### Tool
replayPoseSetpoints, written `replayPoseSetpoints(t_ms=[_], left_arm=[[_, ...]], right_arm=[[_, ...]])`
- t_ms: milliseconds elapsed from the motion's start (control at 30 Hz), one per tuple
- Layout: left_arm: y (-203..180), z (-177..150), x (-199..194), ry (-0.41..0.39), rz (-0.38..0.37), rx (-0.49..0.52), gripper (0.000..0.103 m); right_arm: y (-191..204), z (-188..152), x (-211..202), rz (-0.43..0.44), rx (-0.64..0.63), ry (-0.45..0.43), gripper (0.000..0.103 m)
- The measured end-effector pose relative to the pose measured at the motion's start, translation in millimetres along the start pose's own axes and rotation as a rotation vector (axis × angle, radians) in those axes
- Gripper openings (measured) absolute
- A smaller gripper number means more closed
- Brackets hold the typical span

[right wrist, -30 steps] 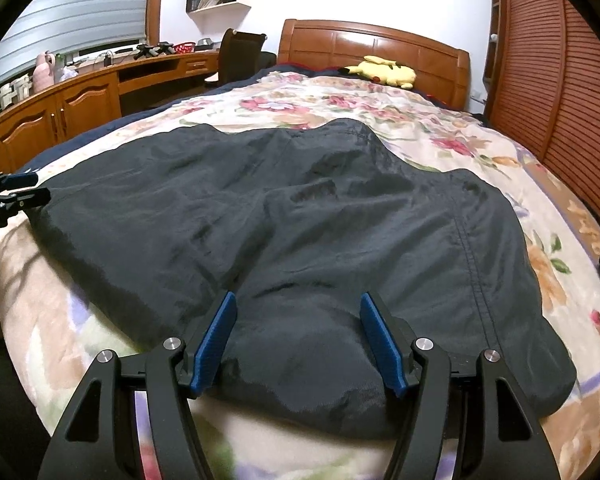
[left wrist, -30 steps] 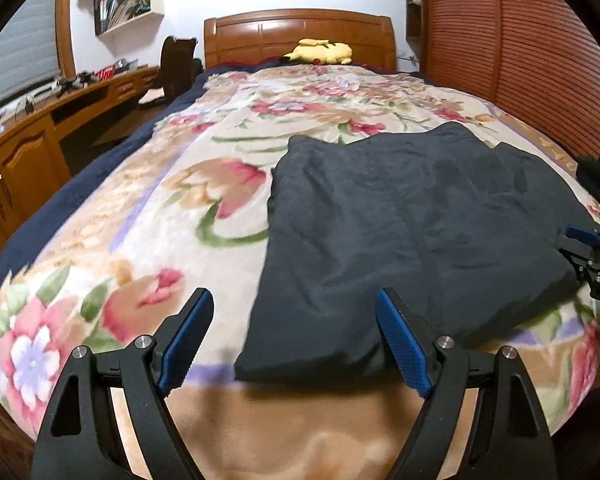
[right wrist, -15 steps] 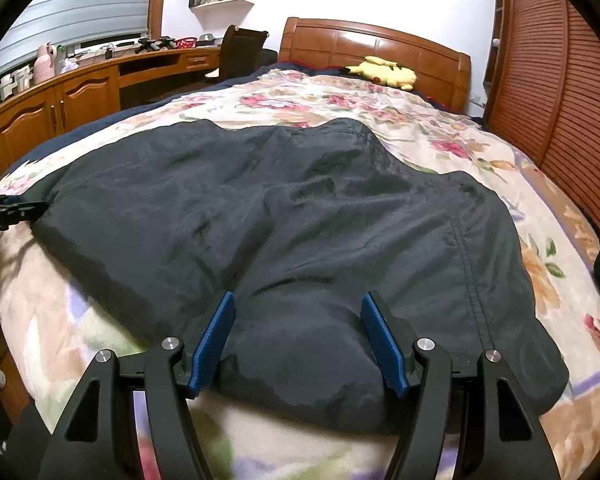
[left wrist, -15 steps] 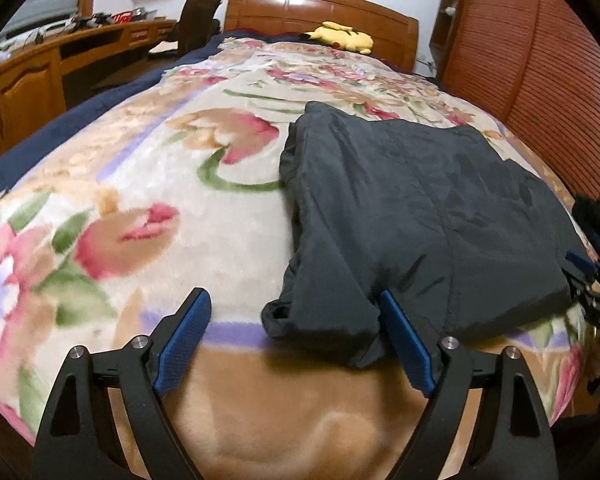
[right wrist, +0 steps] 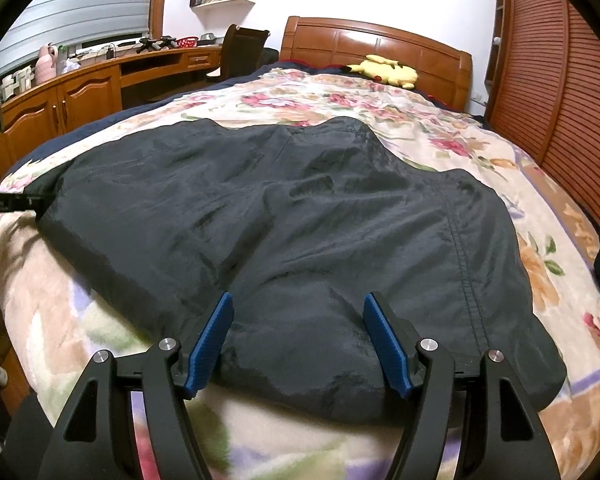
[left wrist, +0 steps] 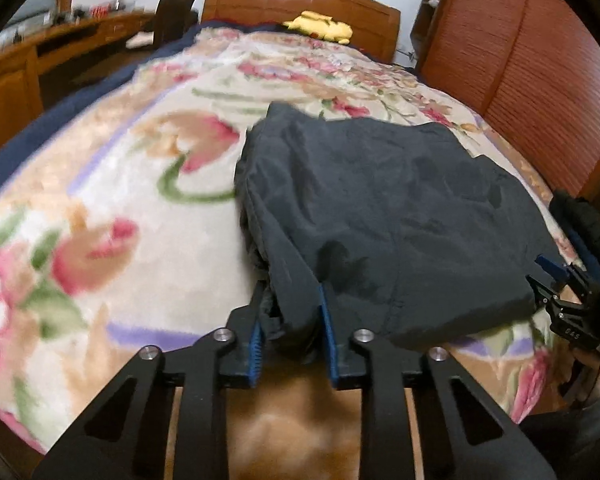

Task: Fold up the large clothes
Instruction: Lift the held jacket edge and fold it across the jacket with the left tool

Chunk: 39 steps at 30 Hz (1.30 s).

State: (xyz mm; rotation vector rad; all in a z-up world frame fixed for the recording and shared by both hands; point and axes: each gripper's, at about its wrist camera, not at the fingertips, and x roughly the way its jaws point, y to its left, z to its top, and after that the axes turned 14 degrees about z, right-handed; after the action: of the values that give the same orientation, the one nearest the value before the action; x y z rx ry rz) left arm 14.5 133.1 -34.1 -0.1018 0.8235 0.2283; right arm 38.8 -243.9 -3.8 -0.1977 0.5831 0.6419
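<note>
1. The garment (left wrist: 380,208) lies flat on the blanket (left wrist: 112,184) (dark fabric).
2. Left gripper (left wrist: 290,320) is closing on the garment's near corner.
3. Right gripper (right wrist: 298,340) straddles its near edge, jaws apart.

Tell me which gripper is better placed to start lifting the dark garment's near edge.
Left. The left gripper is closing on the dark garment corner; the right gripper only straddles the hem, open.

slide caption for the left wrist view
Left gripper closing on the near corner of a dark garment on a floral blanket.
</note>
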Motion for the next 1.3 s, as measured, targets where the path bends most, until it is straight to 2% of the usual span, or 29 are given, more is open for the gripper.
replayPoseSetpoints(t_ms=[133,300,600,933,1167,1300], left_arm=[[-17.7,19.1,-26.9,-0.094,0.041,0.033,0.017],[-57.3,46.6,-63.4,-0.197,0.01,0.098,0.016],[-152.1,66.9,-91.1,-0.276,-0.046,0.26,0.013],[-244.5,79.9,-106.9,-0.306,-0.13,0.369,0.012],[-300.0,64.1,-112.5,-0.285,-0.21,0.429,0.012],[-316.9,46.1,-99.7,-0.259,-0.195,0.472,0.012]], right_arm=[[-0.7,1.0,-1.3,0.003,0.005,0.008,0.07],[-6.1,4.5,-7.6,0.018,0.028,0.011,0.07],[-34.1,3.1,-30.8,0.015,0.095,-0.011,0.07],[-86.3,-9.5,-72.5,-0.089,0.184,-0.034,0.07],[-100.3,-7.4,-99.0,-0.141,0.216,-0.063,0.07],[-97.3,-11.6,-111.6,-0.171,0.213,-0.072,0.07]])
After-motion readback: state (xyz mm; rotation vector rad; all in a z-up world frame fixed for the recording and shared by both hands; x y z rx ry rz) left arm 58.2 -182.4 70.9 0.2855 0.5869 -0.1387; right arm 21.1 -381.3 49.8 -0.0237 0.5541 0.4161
